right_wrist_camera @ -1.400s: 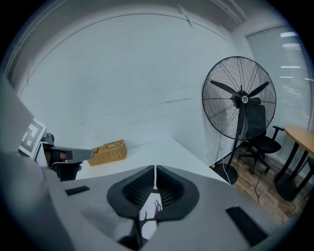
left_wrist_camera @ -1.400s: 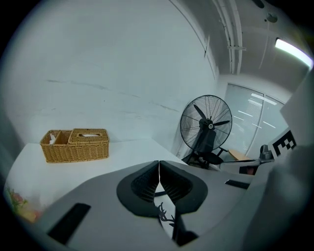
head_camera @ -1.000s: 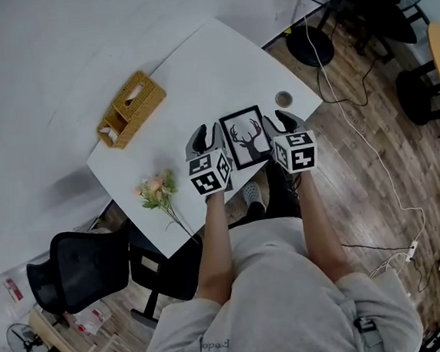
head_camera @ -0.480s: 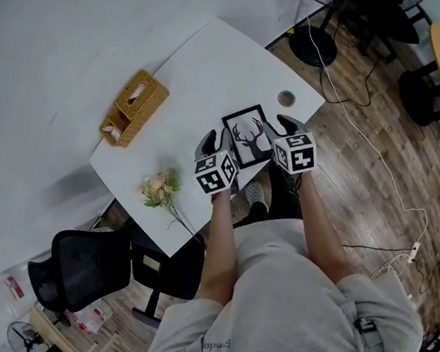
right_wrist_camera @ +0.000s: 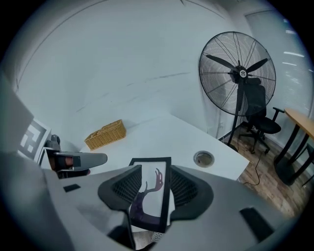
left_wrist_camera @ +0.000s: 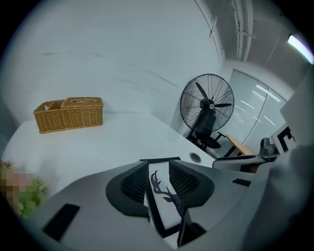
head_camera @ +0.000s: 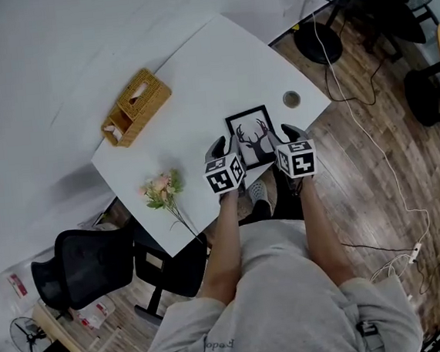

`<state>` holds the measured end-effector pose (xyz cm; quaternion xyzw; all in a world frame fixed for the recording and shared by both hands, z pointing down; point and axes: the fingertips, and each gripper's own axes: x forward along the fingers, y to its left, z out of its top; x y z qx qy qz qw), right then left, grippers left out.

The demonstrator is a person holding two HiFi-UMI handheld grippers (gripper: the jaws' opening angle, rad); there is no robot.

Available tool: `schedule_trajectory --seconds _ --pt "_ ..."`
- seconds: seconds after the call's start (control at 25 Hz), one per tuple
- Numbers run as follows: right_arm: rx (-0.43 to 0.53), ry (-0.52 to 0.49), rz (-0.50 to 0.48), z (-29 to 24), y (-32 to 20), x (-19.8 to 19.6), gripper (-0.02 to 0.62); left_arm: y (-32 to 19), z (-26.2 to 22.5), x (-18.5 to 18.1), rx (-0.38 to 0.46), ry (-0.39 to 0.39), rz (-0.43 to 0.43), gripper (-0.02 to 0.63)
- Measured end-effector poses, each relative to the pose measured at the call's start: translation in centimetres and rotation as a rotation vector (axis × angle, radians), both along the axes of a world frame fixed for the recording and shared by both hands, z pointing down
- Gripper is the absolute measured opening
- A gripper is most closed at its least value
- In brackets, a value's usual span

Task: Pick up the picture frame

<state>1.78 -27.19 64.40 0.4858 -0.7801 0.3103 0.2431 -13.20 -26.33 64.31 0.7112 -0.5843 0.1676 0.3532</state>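
Dim, even light; fisheye edges dark, blurred.

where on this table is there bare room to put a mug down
The widest free patch is the middle of the table, between the wicker basket, the picture frame and the far corner. A smaller strip lies between the flowers and the basket. It is crowded at the near edge, where the left gripper and right gripper flank the frame.

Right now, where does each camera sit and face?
Head view: on the person's head, facing steeply down at the table; forearms, torso show.
Left gripper view: on the left tool, facing along its jaws toward basket and fan.
Right gripper view: on the right tool, likewise; left tool shows.
All share the picture frame.
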Motion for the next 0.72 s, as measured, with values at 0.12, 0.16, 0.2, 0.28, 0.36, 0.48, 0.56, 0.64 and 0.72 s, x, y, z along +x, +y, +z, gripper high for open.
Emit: schedule_trajectory --seconds 0.12,0.16,0.2,0.28,0.36,0.48,0.56,0.64,0.72 --pt "-0.028 0.004 -0.01 1.3 -0.1 -0.1 0.183 -0.1 1.7 0.1 -0.043 -0.005 0.003 0.144" --pt "-0.035 0.003 -0.012 1.7 -0.2 -0.2 0.183 -0.1 2.2 0.2 -0.057 -0.005 0.002 0.144" --pt "-0.044 0.002 -0.014 2.1 -0.3 -0.1 0.181 -0.1 2.7 0.3 -0.07 -0.005 0.001 0.144" --pt "-0.064 -0.001 -0.015 3.0 -0.5 0.0 0.181 -0.2 3.7 0.5 -0.097 -0.002 -0.003 0.144" --pt "-0.089 -0.004 -0.016 4.0 -0.5 0.0 0.181 -0.2 4.6 0.5 -0.123 0.002 -0.01 0.144" --pt "-0.129 -0.008 -0.017 5.6 -0.3 0.0 0.181 0.0 6.2 0.5 -0.164 0.002 -0.026 0.144" --pt "-0.153 -0.009 -0.019 6.7 -0.3 0.2 0.179 0.0 7.1 0.5 -0.186 -0.003 -0.033 0.144" --pt "-0.176 -0.006 -0.023 7.7 -0.2 0.5 0.178 0.1 7.8 0.6 -0.206 -0.012 -0.036 0.144" --pt "-0.197 -0.004 -0.033 8.6 -0.1 0.4 0.176 0.2 8.5 0.6 -0.225 -0.015 -0.037 0.146"
